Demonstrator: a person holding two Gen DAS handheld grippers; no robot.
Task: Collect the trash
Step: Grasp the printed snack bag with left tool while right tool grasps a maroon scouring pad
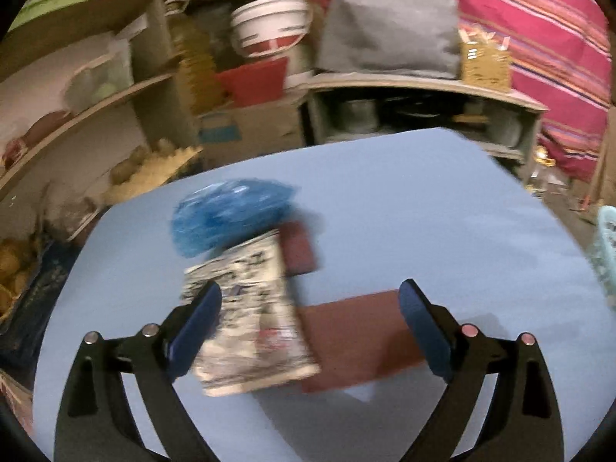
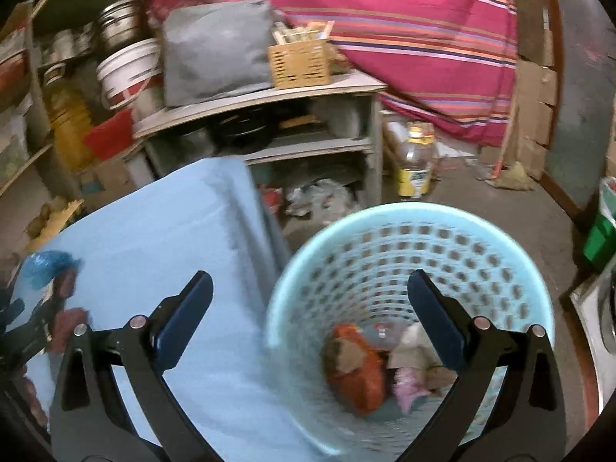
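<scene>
On the light-blue table [image 1: 423, 208] lie a crumpled blue plastic bag [image 1: 231, 215], a printed wrapper [image 1: 246, 323] and two flat maroon pieces [image 1: 358, 342]. My left gripper [image 1: 310, 294] is open wide just above them. The wrapper lies by its left finger [image 1: 200, 315] and is not pinched. A pale-blue perforated basket [image 2: 385, 238] stands on the floor beside the table and holds an orange bag [image 2: 358, 373], a beige scrap and a pink scrap. My right gripper [image 2: 311, 280] is open and empty, one finger over the table edge and the other over the basket.
Cluttered shelves [image 1: 96, 115] stand at the left. A low shelf unit [image 2: 308, 92] behind the table carries a grey cushion [image 2: 215, 50] and a woven box [image 2: 300, 61]. A white bucket [image 1: 269, 23], a striped cloth [image 2: 404, 19] and a floor bottle [image 2: 415, 165] are nearby.
</scene>
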